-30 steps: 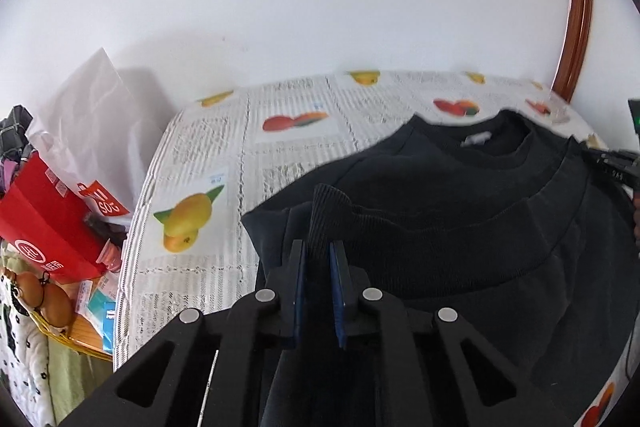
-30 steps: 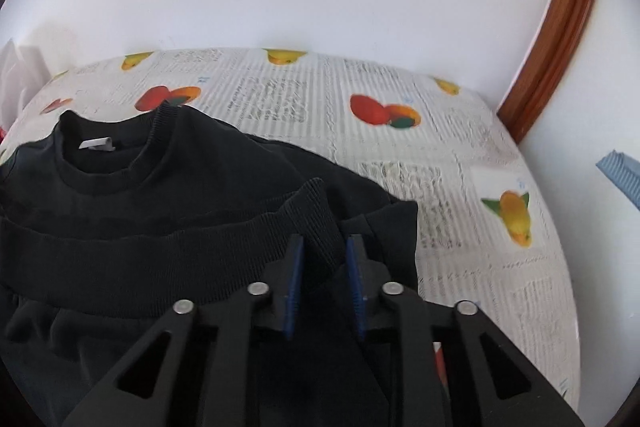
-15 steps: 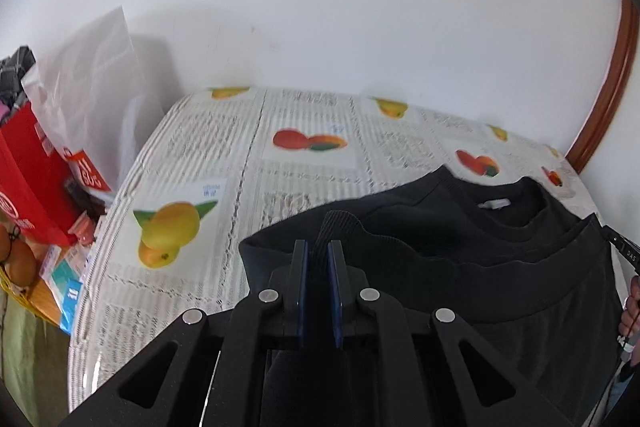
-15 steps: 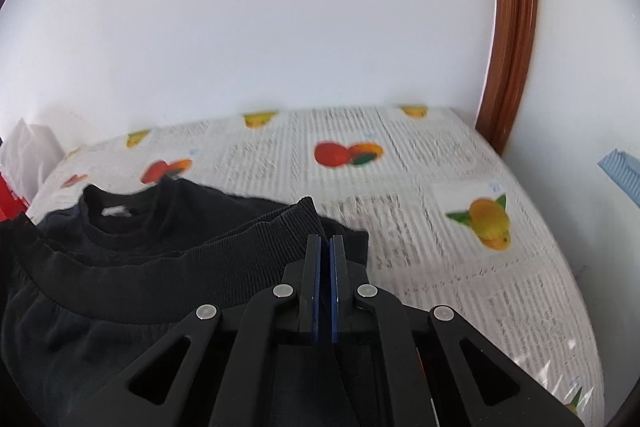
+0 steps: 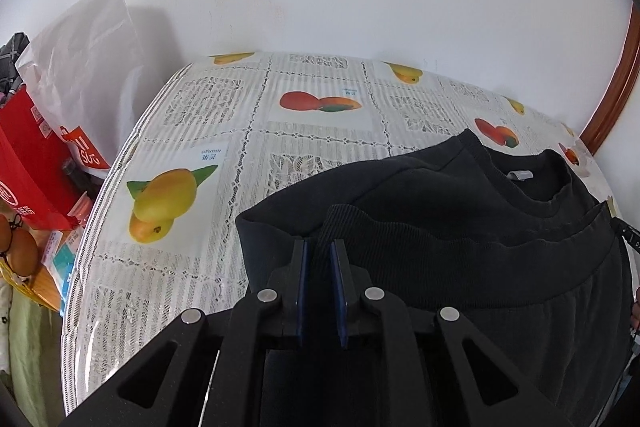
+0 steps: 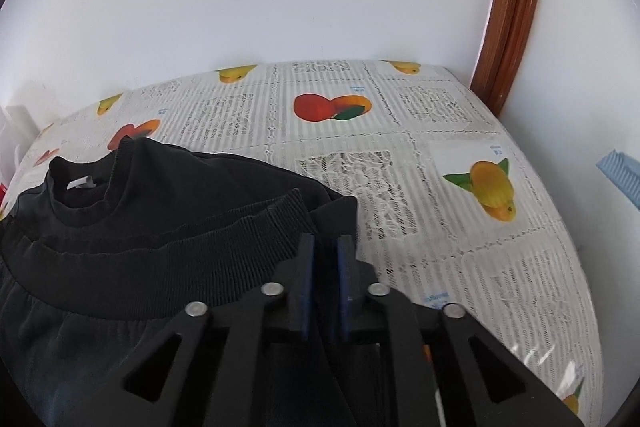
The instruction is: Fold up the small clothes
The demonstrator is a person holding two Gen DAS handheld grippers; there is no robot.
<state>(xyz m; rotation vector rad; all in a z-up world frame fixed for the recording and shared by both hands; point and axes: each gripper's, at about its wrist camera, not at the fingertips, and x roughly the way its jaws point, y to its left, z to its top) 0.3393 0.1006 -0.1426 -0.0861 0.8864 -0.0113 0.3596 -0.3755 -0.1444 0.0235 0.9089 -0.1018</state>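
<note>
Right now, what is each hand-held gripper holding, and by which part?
Both jaws are opening around the black cotton sweatshirt: left hand-held gripper and right hand-held gripper at its ribbed hem corners.

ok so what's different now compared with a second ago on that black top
Both tools carried the ribbed hem of the black top forward, toward the collar. The jaws of the left tool and the right tool are now opening, with the hem corners between them. The top stays spread on the fruit-print tablecloth, and the red bag has not moved.
</note>
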